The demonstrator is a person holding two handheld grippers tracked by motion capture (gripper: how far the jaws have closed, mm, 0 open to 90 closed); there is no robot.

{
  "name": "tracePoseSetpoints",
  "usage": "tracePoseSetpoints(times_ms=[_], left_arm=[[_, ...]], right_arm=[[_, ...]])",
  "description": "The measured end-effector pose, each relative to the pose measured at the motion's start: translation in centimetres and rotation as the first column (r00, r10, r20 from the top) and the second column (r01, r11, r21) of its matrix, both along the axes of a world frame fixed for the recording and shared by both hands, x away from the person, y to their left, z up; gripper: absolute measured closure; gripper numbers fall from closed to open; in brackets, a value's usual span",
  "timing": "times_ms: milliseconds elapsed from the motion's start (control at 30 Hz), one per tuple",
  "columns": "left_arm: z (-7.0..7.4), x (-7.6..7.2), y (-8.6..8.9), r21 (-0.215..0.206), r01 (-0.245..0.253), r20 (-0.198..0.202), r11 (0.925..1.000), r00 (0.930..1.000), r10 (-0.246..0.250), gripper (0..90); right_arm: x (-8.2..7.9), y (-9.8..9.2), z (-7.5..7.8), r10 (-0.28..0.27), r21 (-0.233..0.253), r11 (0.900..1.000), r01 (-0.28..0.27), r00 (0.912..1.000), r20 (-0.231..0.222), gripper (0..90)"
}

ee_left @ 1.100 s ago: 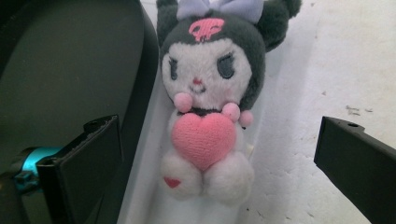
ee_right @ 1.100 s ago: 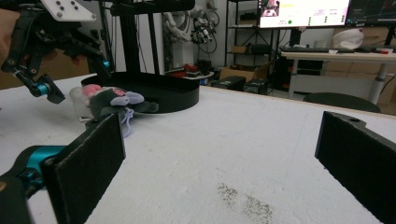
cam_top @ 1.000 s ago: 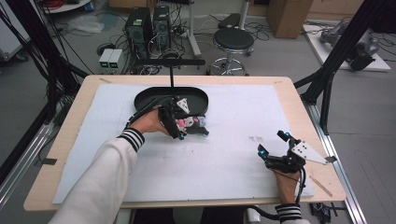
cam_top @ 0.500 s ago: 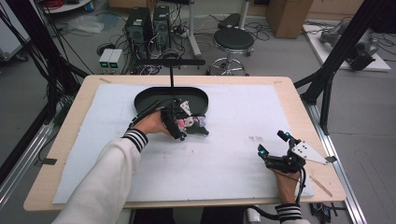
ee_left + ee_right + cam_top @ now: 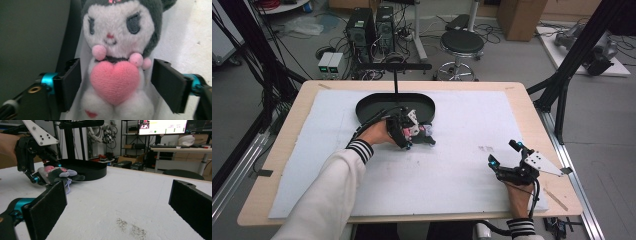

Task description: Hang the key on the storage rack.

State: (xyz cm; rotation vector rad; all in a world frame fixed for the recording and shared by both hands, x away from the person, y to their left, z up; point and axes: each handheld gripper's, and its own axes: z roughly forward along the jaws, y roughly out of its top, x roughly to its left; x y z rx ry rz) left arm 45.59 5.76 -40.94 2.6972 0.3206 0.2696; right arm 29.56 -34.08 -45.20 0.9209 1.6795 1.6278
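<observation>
In the high view, the left hand-held gripper (image 5: 412, 134) is seen at a small grey-and-white plush doll with a pink heart (image 5: 424, 134), lying on the white-covered worktop (image 5: 452, 165) just beside the black oval tray (image 5: 377, 105). In the left gripper view, the jaws are seen spread on either side of the doll (image 5: 117, 75), one apparently touching, a gap at the other. In the right gripper view, the right hand-held gripper (image 5: 120, 207) is seen wide apart, holding nothing.
</observation>
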Motion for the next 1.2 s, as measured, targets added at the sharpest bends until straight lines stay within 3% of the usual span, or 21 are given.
tracePoseSetpoints(times_ms=[200, 333, 567, 800, 900, 1000, 1067, 1200], left_arm=[[-0.1, 0.0, -0.1, 0.004, -0.014, -0.027, 0.9999, 0.9995, 0.015, 35.6], [0.1, 0.0, -0.1, -0.001, -0.032, -0.025, 0.9995, 0.9992, 0.032, 46.7], [0.4, -0.5, -0.3, 0.028, -0.017, 0.002, 0.9995, 0.9998, 0.017, 54.2], [1.7, -0.6, 0.8, -0.036, -0.07, -0.017, 0.9969, 0.9974, 0.069, 54.7], [2.9, -0.6, 1.8, -0.062, -0.118, -0.015, 0.991, 0.993, 0.118, 54.7], [3.8, -0.7, 3.1, -0.131, -0.176, -0.038, 0.9757, 0.9843, 0.173, 54.8], [4.3, -0.7, 3.9, -0.148, -0.2, -0.048, 0.9685, 0.9795, 0.195, 54.8], [5.3, -0.8, 5.6, -0.208, -0.26, -0.047, 0.9431, 0.9656, 0.256, 54.7]], right_arm=[[0.0, 0.0, 0.0, 0.002, 0.004, 1.0, -0.002, 1.0, 0.0, 0.6], [0.0, 0.0, 0.0, 0.003, 0.004, 1.0, -0.003, 1.0, 0.0, 0.6], [0.0, 0.0, 0.0, 0.002, 0.002, 1.0, -0.002, 1.0, 0.001, 0.6], [0.0, 0.0, 0.0, 0.003, 0.001, 1.0, -0.003, 1.0, 0.005, 0.6], [0.0, 0.0, 0.0, 0.002, -0.002, 1.0, -0.002, 1.0, 0.003, 0.6], [0.0, 0.0, 0.0, 0.002, 0.0, 1.0, -0.002, 1.0, 0.001, 0.6], [0.0, 0.0, 0.0, 0.003, -0.003, 1.0, -0.003, 1.0, 0.004, 0.6], [0.0, 0.0, 0.0, 0.003, -0.004, 1.0, -0.003, 1.0, 0.003, 0.6]])
